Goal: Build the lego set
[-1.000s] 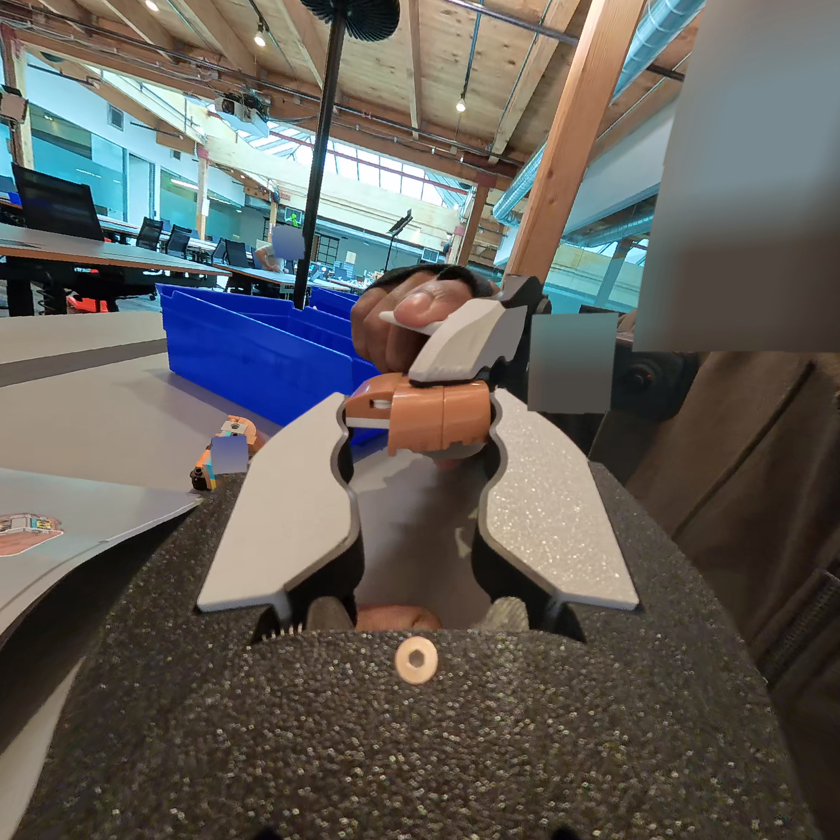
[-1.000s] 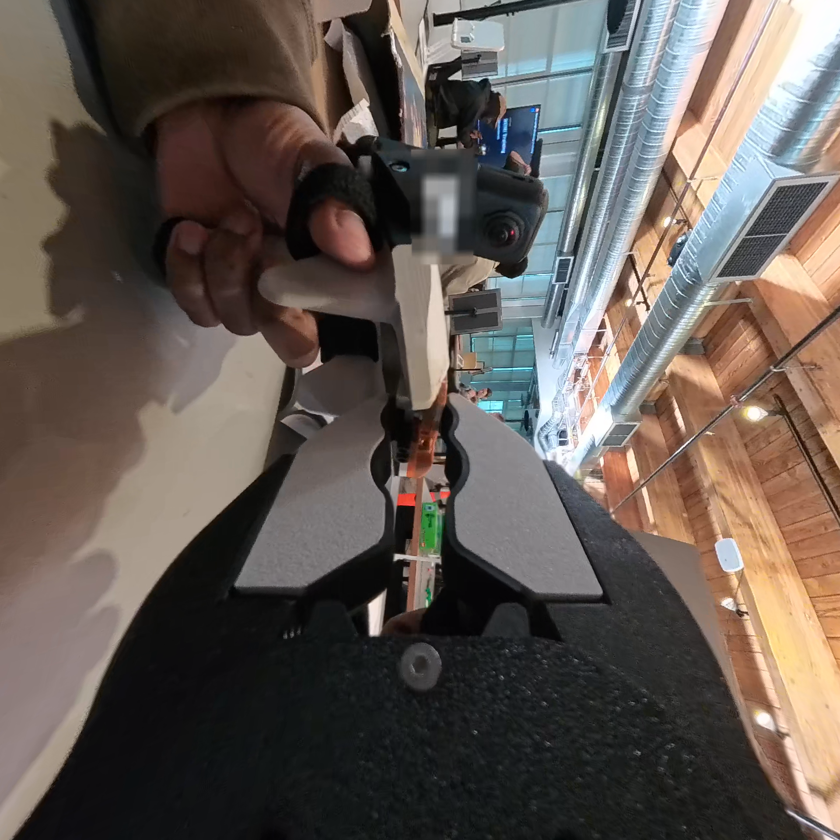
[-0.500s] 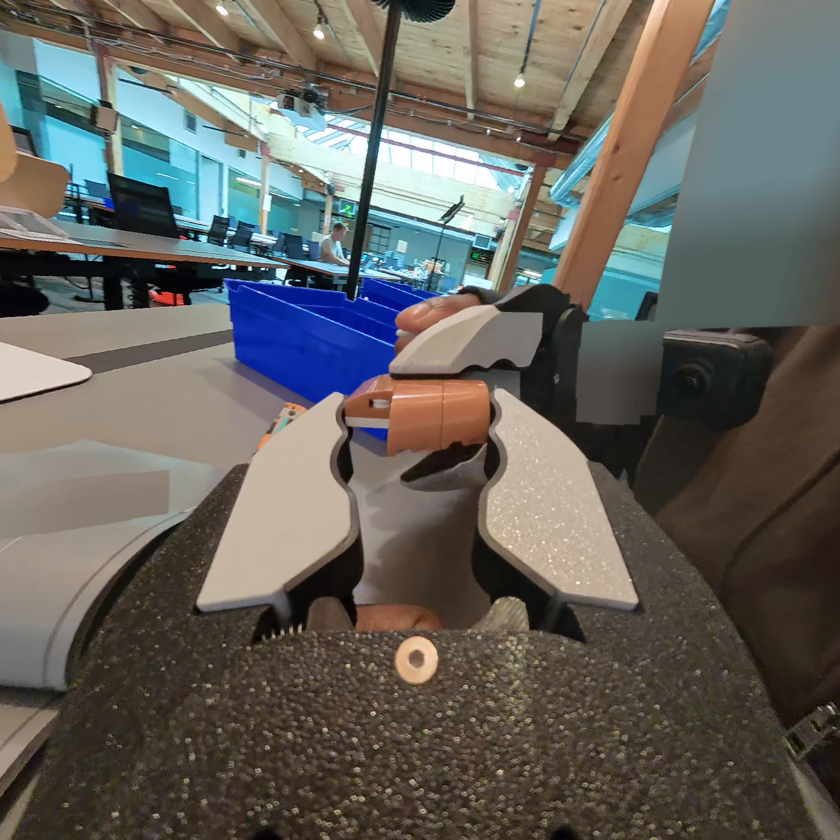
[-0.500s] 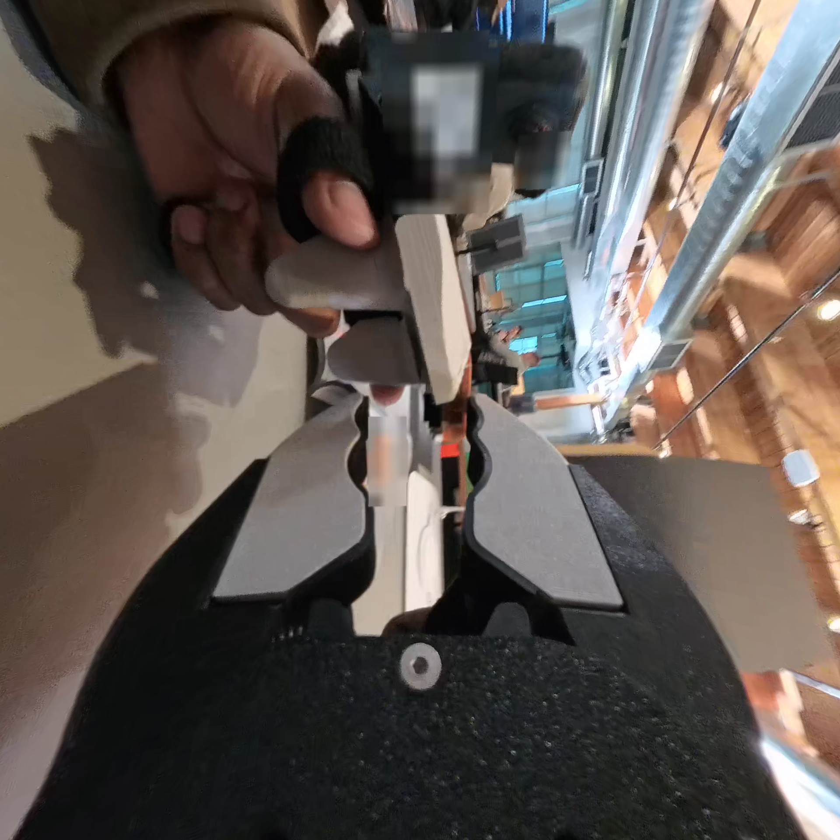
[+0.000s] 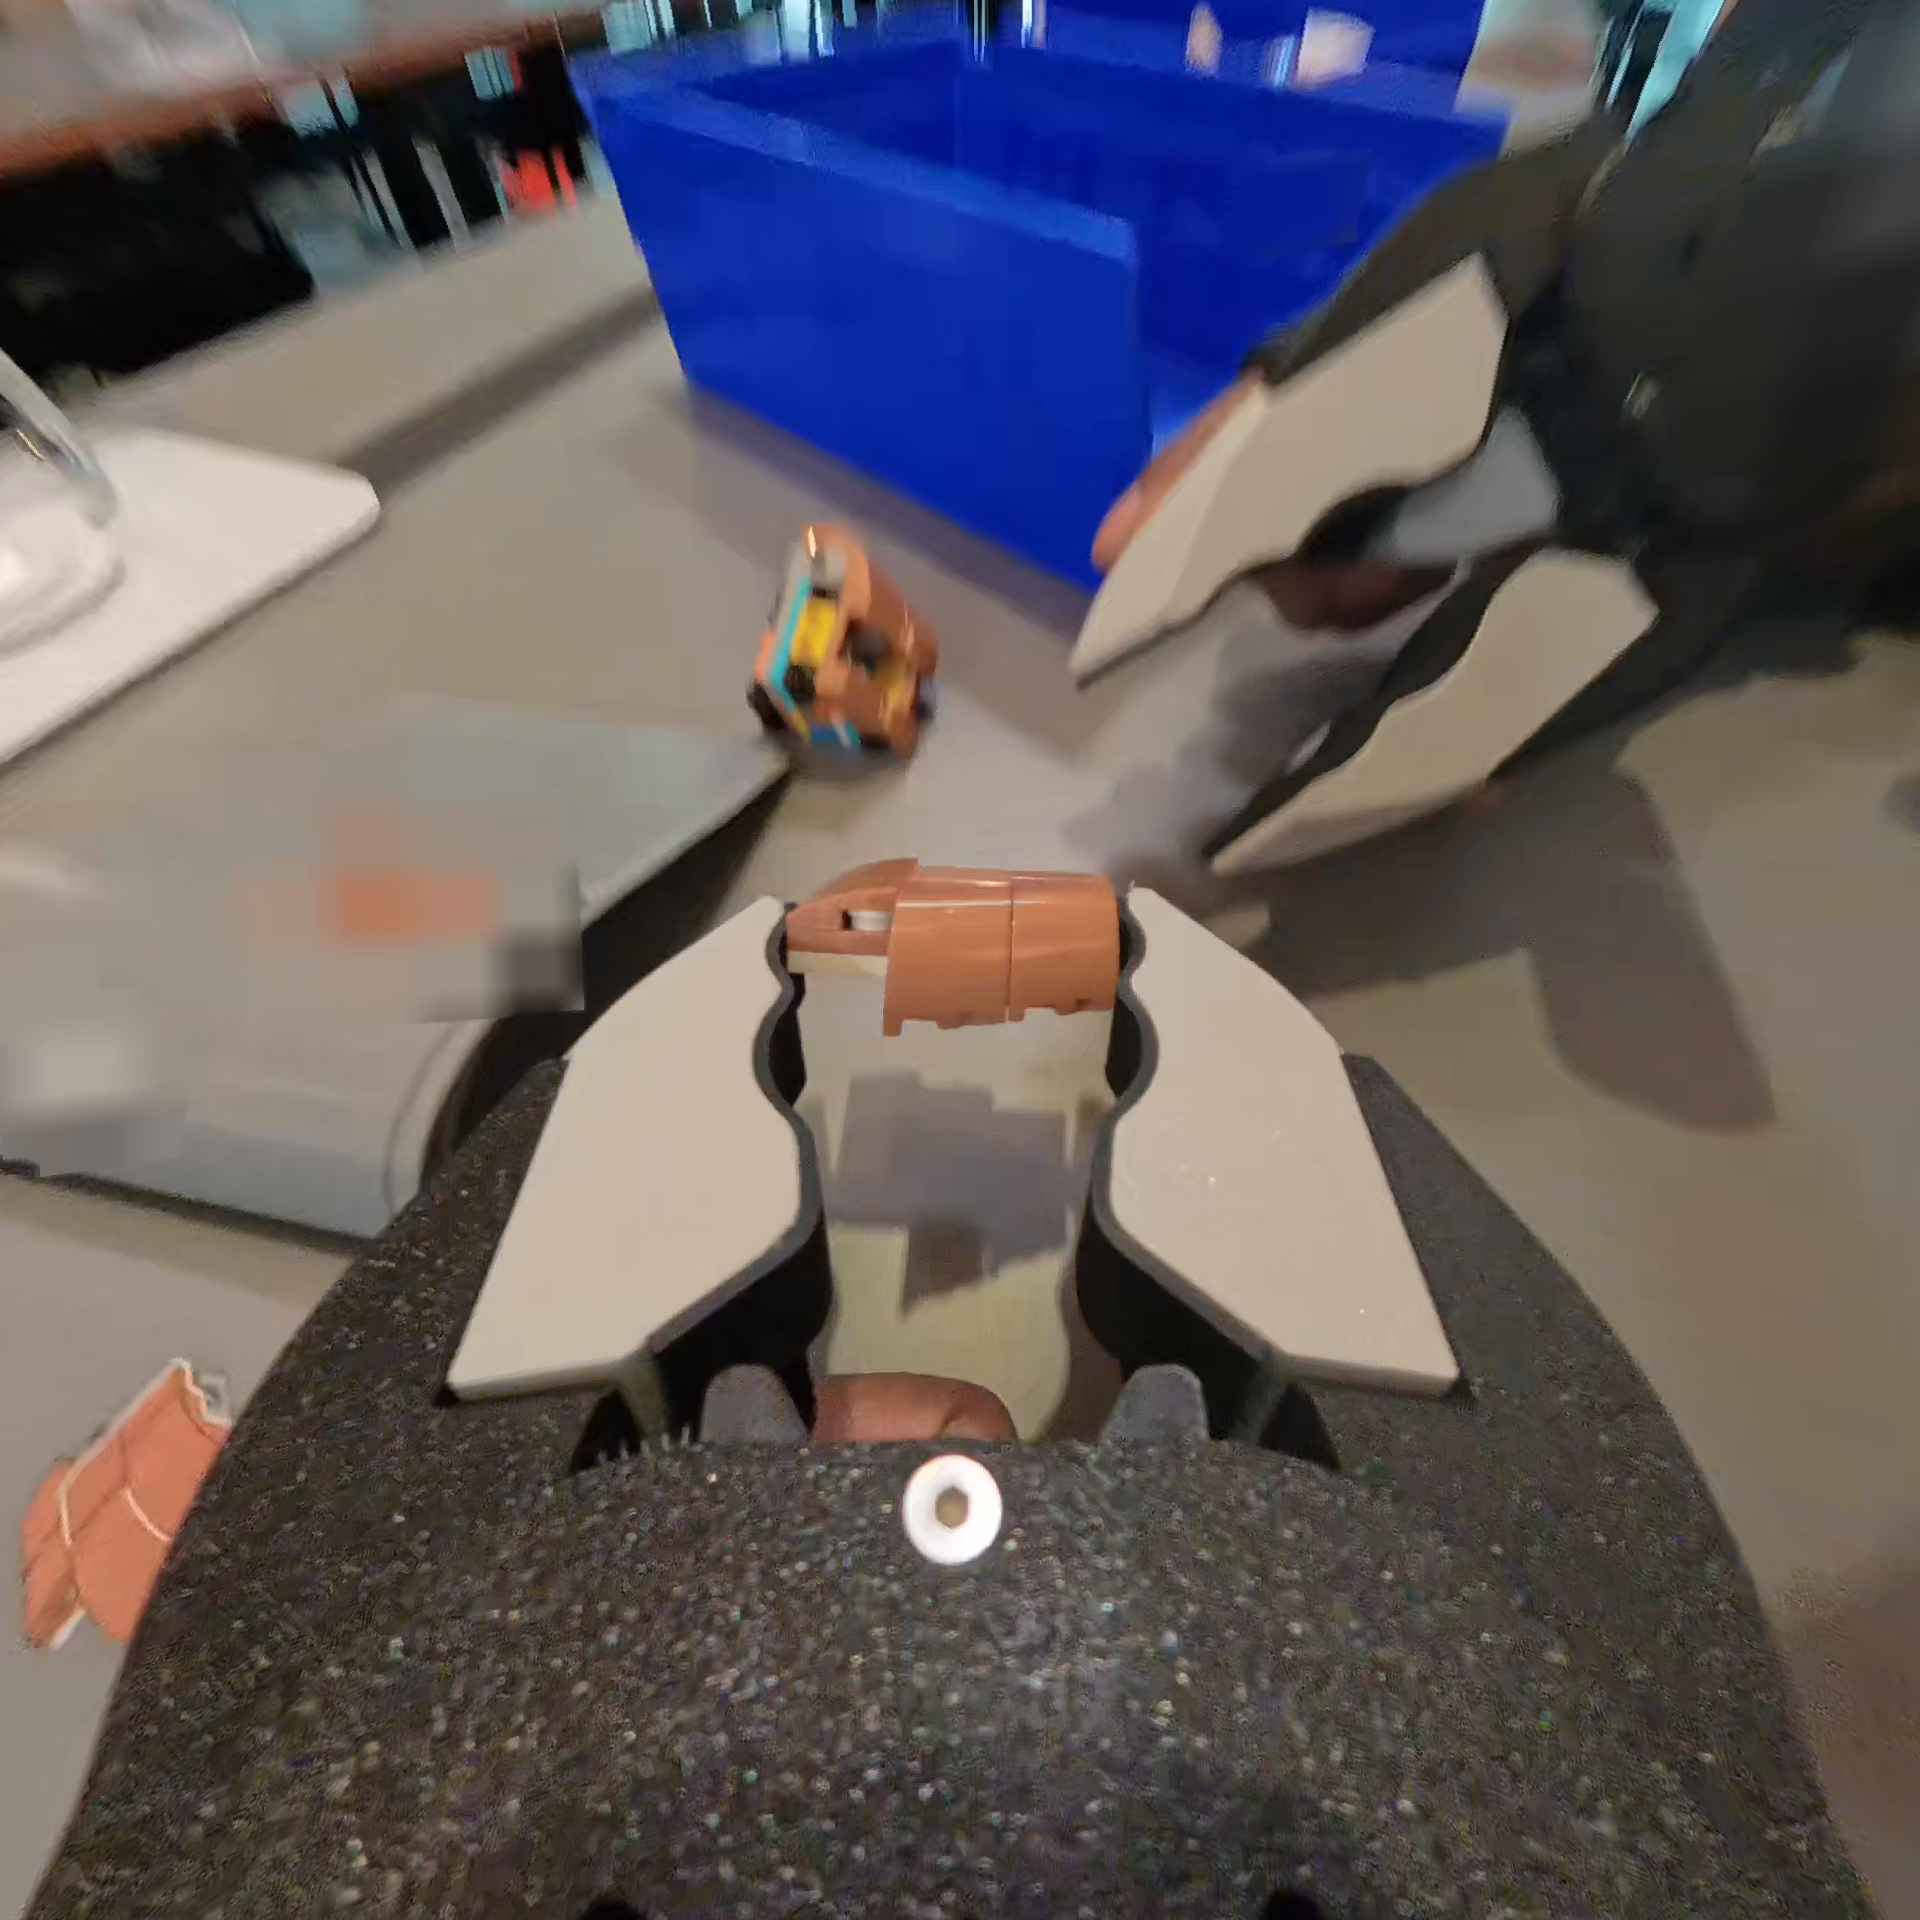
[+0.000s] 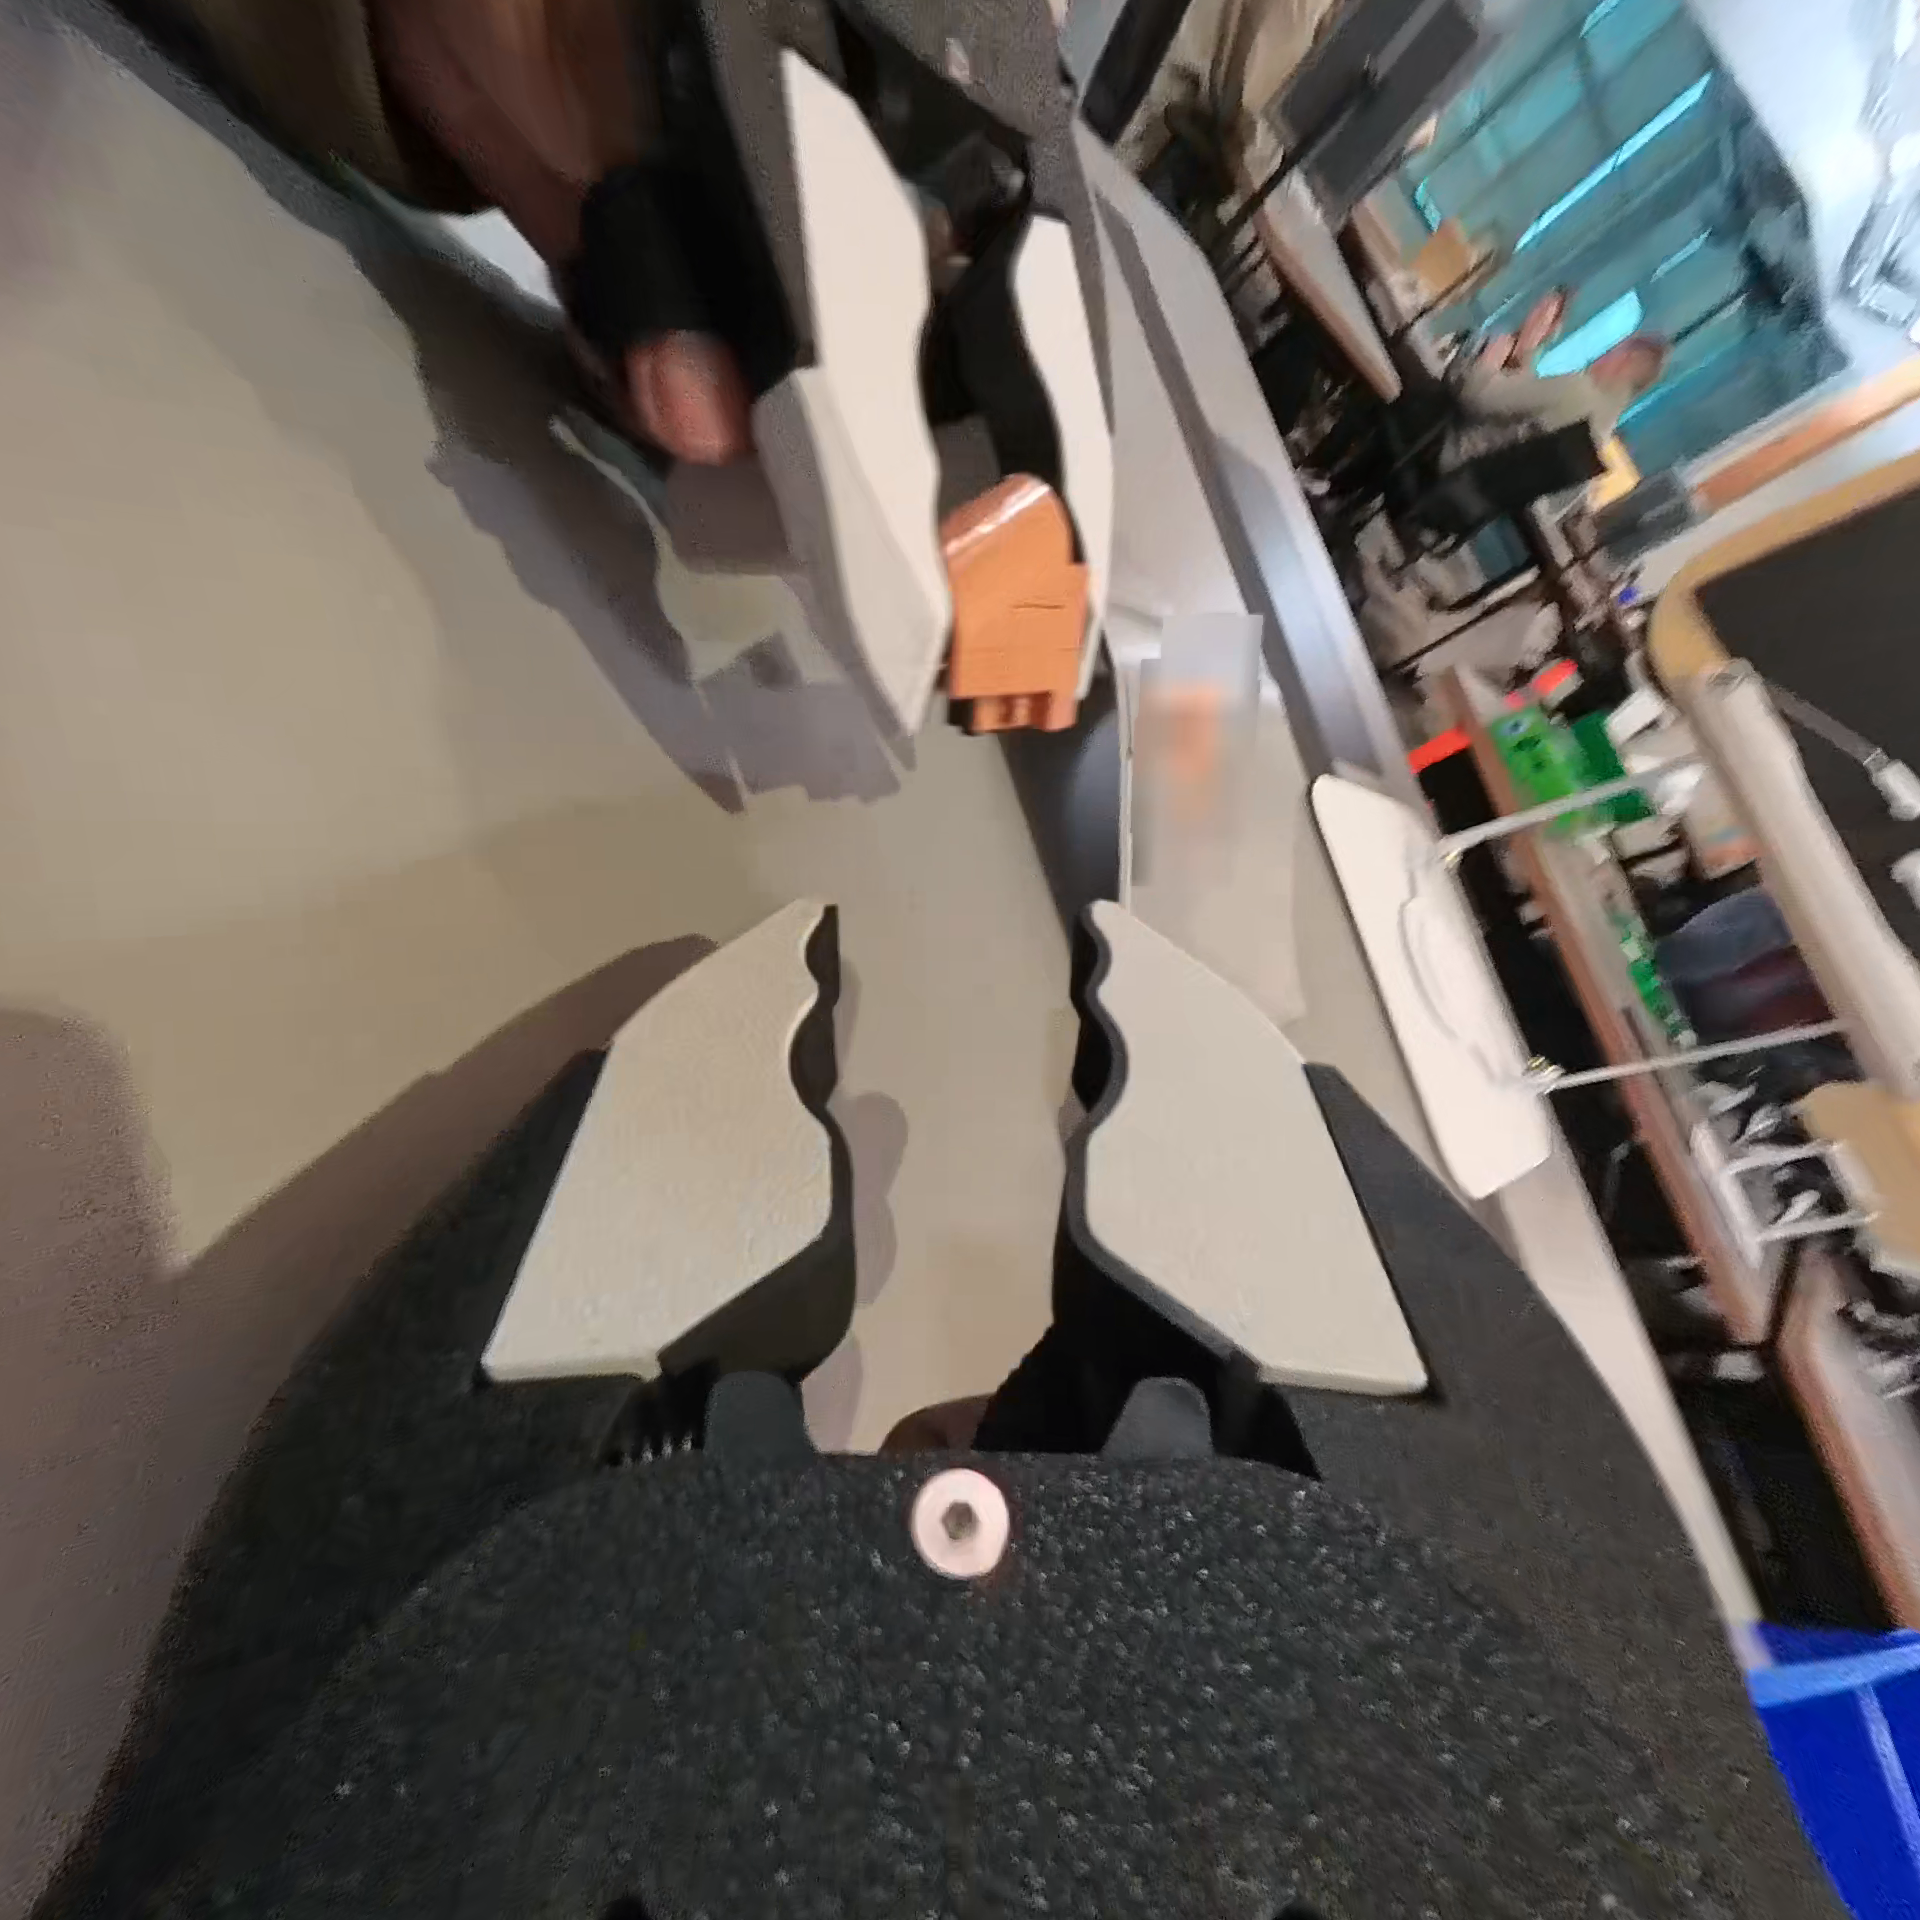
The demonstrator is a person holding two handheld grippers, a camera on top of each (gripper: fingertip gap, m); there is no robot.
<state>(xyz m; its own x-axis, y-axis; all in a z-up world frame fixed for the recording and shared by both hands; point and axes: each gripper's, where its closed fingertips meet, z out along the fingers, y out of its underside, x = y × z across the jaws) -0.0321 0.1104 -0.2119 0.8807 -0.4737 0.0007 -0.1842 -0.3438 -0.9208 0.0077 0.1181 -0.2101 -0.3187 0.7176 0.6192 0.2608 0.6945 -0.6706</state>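
- The left tongs (image 5: 951, 940) are clamped on a brown lego sub-assembly (image 5: 966, 951), pinched at its two ends between the tips and lifted clear of the table (image 5: 1558, 1195); gripped endwise like this, its rounded top and stepped underside are both exposed, probably so another part can be pressed on.
- The right tongs (image 6: 956, 935) are spread apart with nothing between them. In the left wrist view they hover just above the table to the right, tips pointing down and leftward, likely set to collect the next part.
- A small multicoloured lego build (image 5: 842, 649), orange, teal and black, lies on its side on the table near the front of a blue bin (image 5: 883, 270), just beyond the corner of a grey sheet (image 5: 499, 821).
- Another brown ridged lego piece (image 5: 104, 1507) shows at the lower left edge, partly hidden by the gripper body.
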